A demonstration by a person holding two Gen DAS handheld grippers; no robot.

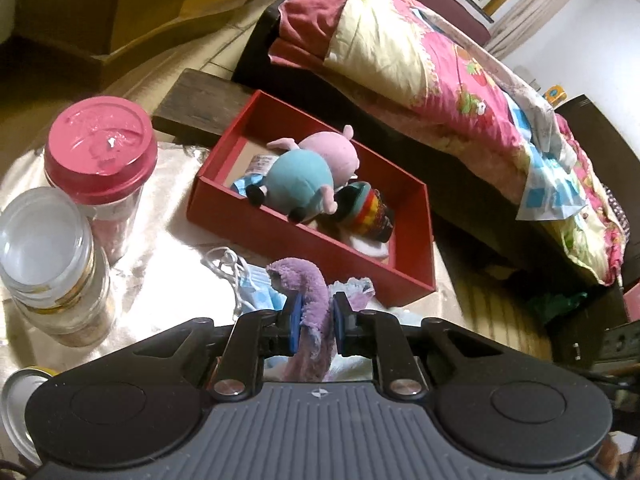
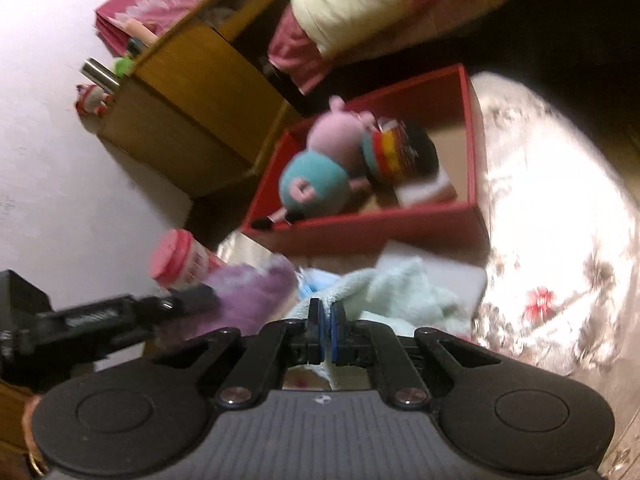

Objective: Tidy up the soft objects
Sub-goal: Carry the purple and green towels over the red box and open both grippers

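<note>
Left wrist view shows the left gripper clenched on a fuzzy purple cloth, which stands up between the blue pads above the shiny floral table cover. Just beyond it sits the red box, holding a pig plush in a teal dress and a striped plush pressed beside it. A blue face mask lies on the cover near the cloth. At left stand 2 jars: a pink-lidded jar and a clear-lidded jar. Right wrist view, blurred, shows the right gripper pinching the edge of a pale green towel in front of the box; the purple cloth is just left of it.
</note>
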